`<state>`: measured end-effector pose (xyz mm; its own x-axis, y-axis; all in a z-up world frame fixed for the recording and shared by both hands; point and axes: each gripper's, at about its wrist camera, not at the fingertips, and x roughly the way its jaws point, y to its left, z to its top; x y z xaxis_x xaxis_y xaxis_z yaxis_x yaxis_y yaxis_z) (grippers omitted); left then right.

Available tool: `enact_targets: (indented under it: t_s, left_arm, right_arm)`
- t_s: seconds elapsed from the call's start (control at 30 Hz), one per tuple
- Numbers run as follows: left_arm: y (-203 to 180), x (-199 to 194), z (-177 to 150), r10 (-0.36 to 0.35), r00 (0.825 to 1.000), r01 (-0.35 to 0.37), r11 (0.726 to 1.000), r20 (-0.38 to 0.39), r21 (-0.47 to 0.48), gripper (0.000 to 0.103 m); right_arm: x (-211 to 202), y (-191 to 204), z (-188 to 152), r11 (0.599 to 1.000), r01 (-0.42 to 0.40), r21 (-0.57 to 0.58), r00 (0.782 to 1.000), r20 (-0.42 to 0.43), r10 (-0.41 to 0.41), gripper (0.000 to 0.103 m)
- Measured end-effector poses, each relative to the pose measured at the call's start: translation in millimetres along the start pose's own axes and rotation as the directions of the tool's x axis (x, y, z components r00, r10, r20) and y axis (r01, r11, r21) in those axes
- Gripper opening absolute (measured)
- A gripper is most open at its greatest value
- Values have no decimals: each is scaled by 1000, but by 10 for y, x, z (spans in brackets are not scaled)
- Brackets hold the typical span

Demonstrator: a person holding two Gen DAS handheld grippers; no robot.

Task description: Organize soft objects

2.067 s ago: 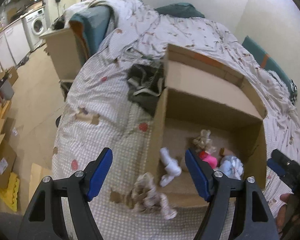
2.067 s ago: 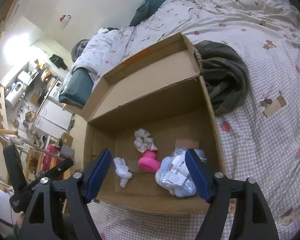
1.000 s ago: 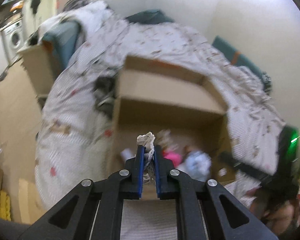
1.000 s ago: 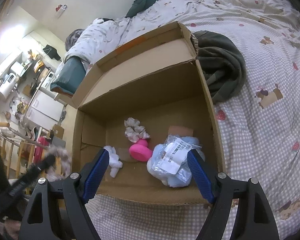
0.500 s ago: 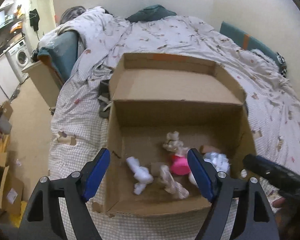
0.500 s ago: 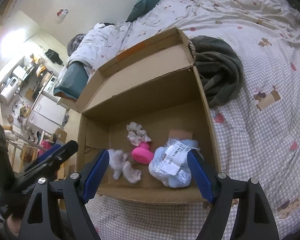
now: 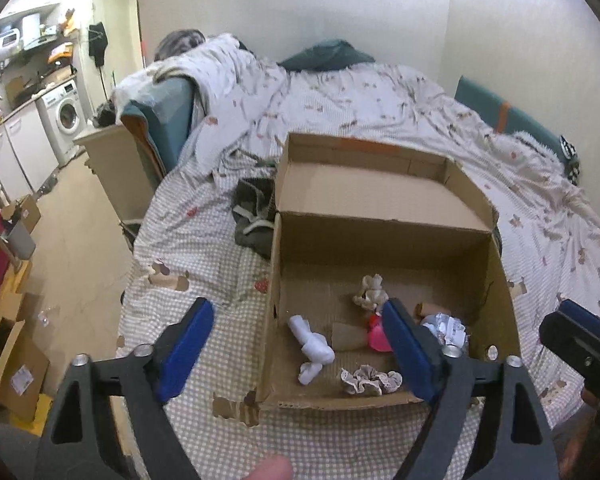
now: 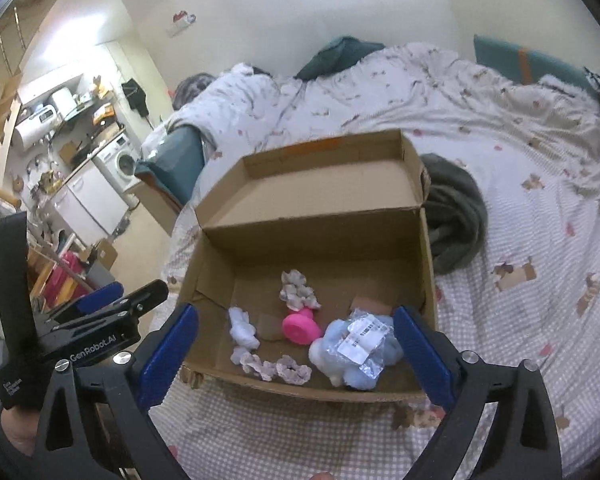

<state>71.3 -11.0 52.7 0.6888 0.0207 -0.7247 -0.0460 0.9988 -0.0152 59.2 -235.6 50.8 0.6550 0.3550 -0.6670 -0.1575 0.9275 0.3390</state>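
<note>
An open cardboard box (image 7: 380, 196) (image 8: 312, 196) lies on the bed. Inside are a white soft toy (image 7: 312, 344) (image 8: 242, 328), a beige frilly scrunchie (image 7: 370, 380) (image 8: 272, 368) near the front wall, another beige ruffled piece (image 7: 370, 292) (image 8: 298, 290), a pink object (image 7: 376, 336) (image 8: 300, 326) and a light-blue plush in a plastic bag (image 7: 446, 328) (image 8: 356, 346). My left gripper (image 7: 298, 354) is open and empty, over the box's front left corner. My right gripper (image 8: 296, 356) is open and empty, above the box's front edge.
A dark grey-green garment (image 7: 254, 216) (image 8: 454, 224) lies on the checked bedspread (image 7: 204, 240) next to the box. The bed edge drops to the floor at left, with cardboard boxes (image 7: 8, 364), a washing machine (image 7: 66, 118) and a wooden bedside unit (image 7: 116, 168).
My left gripper, shut on the beige scrunchie a second ago, opened and dropped it into the box; it has since pulled back and left. The right gripper stayed open, nearly still.
</note>
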Motion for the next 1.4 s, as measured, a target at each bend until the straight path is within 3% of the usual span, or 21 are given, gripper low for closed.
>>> enact_targets:
  t_s: [0.17,0.5,0.7,0.8,1.03,1.4]
  left_arm:
    - [20,-233,-99,-8,999,8,1000,44,7,92]
    - [69,-498,-405,-29,987,26,1000,158,16,102]
    - [38,-404,-550,-45,989,41,999,143,33,102]
    - [46,-310,-589,-53,992,52,999,111,15,102]
    - [23,-206,-599,-12,994,9,1000,110,26,102]
    - [56,-208,-609,-24,993,22,999,114,23,102]
  right_arm:
    - [-204,94,-81,994,101,-38,994,36,-100,103]
    - [-487,120,-247,995,96,-28,988,127,-92,103]
    - [-384,194,-458,986,115,-120,984,152,-96,103]
    - [-224,211,-476,985,119,-124,989,98,-107,103]
    - [-128,272,-541,981,129,-147,989,90,-117,103]
    - [-31,3,-515,990,136,-23,990,23,-136,103]
